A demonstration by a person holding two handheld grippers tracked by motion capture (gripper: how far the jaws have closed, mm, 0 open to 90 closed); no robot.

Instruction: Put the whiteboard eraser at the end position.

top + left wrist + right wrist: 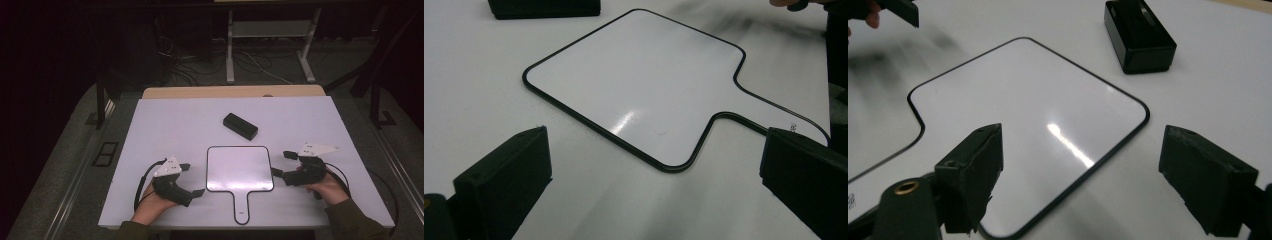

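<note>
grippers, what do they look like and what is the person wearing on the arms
Both are black handheld tools with two blocky black jaws. The left gripper and the right gripper each carry a pale three-cornered plate with small dark marks on top and trail a black cable. A brass-coloured ring sits near the right one's jaw base. The sleeves are dark olive.

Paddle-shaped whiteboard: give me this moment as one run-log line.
whiteboard: flat on table, untouched | eraser: beyond it | left gripper: open, beside it | right gripper: open, at right edge

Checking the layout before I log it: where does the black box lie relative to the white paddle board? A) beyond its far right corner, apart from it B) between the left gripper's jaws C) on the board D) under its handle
A: the black box rests on the table beyond the white paddle board, with a gap between them.
</note>
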